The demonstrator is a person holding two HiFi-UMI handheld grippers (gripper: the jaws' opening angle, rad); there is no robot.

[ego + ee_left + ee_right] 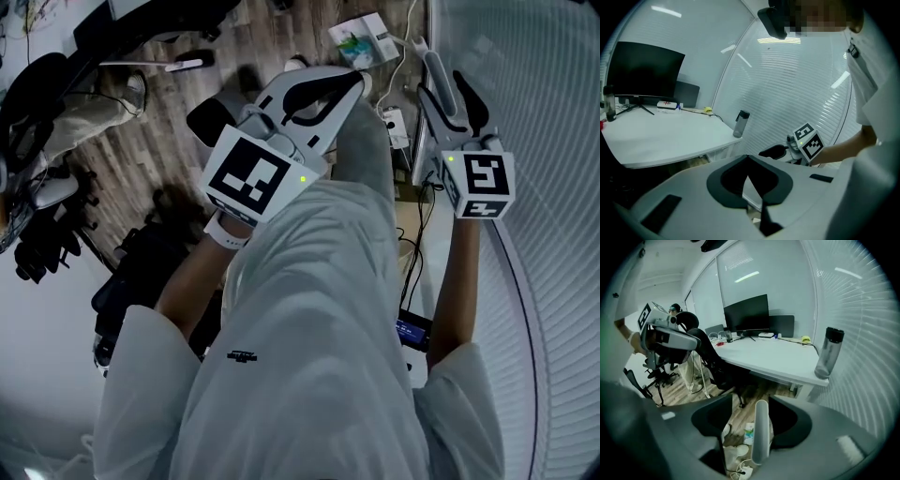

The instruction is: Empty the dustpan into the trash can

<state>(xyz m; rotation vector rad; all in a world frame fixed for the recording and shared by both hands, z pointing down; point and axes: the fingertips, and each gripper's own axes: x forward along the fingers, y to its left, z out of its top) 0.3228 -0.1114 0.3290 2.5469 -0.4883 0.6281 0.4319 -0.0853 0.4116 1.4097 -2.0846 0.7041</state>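
Two states: left gripper (319, 94) pinched together, idle; right gripper (750, 401) spread wide around upright white handle (761, 437), probably pre-grasp.

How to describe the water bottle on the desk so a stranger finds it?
Find the white desk with the black monitor. The bottle stands upright, alone, at the desk corner beside the blinds. It is translucent grey with a dark cap, far from the small items by the monitor.
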